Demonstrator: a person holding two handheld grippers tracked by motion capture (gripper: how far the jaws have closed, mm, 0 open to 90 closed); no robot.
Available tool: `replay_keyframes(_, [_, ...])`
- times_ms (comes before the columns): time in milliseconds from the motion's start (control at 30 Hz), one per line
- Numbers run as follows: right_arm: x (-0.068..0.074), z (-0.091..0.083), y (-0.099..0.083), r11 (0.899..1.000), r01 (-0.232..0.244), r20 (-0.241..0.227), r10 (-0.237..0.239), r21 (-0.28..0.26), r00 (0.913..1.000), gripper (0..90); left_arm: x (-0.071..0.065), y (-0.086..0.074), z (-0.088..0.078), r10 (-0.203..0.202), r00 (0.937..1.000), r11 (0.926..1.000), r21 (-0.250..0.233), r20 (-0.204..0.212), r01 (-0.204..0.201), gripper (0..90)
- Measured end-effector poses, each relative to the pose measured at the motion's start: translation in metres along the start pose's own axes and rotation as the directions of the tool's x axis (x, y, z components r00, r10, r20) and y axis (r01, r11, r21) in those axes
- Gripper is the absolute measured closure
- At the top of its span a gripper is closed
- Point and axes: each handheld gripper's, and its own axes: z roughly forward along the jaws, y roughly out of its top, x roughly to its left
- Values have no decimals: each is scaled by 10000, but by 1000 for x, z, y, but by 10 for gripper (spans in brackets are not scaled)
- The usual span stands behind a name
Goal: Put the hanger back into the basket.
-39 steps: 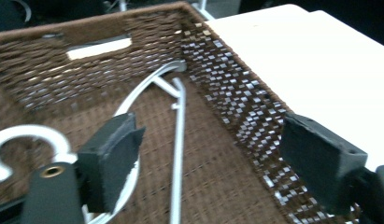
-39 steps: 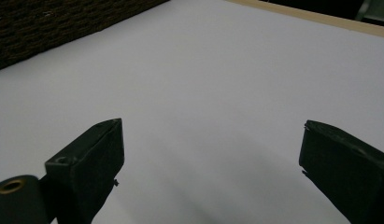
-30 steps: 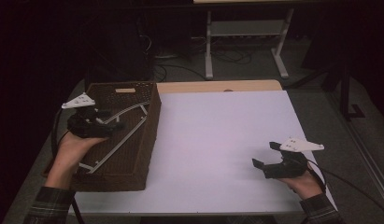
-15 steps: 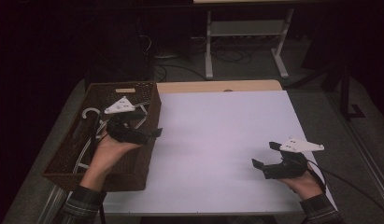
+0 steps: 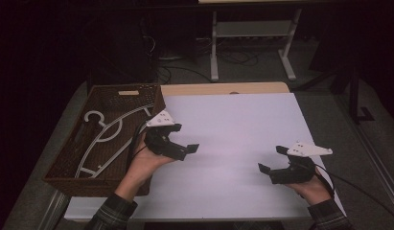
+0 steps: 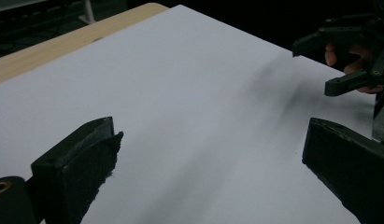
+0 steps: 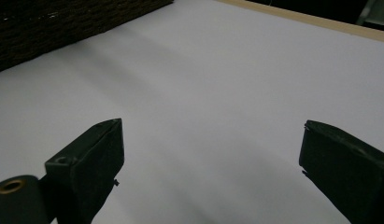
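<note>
While the hangers (image 5: 104, 139) lie untouched in the basket (image 5: 60, 172) at the worktop's (image 5: 242, 124) left edge, left tool (image 5: 185, 149) and right tool (image 5: 270, 160) both gape empty, so work appears unstarted.

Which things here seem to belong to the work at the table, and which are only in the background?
Likely part of the work:
- wicker basket at the table's left edge
- white hangers lying in it
- left hand-held gripper, open, over the white sheet
- right hand-held gripper, open

Only background:
- metal stand behind the table
- cables on the floor
</note>
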Motion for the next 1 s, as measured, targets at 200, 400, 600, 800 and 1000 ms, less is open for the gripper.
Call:
replay_keyframes(200, [0,0,0,10000,16,-25,-16,9,10000,61,-14,-12,23,282,9993,9996,33,247,-283,26])
replay_keyframes(400, [1,0,-1,10000,33,-56,-33,43,10000,61,-20,-29,35,405,9987,9992,41,314,-407,26])
replay_keyframes(600, [2,1,-3,9999,105,-124,-103,125,9999,61,-20,-48,44,357,9989,9991,221,310,-364,26])
replay_keyframes(800, [2,3,-5,9994,178,-159,-173,282,9997,61,-17,-59,43,329,9991,9991,271,278,-337,27])
replay_keyframes(1000, [3,5,-7,9991,249,-223,-242,330,9995,61,-13,-61,41,301,9994,9992,249,150,-304,27])
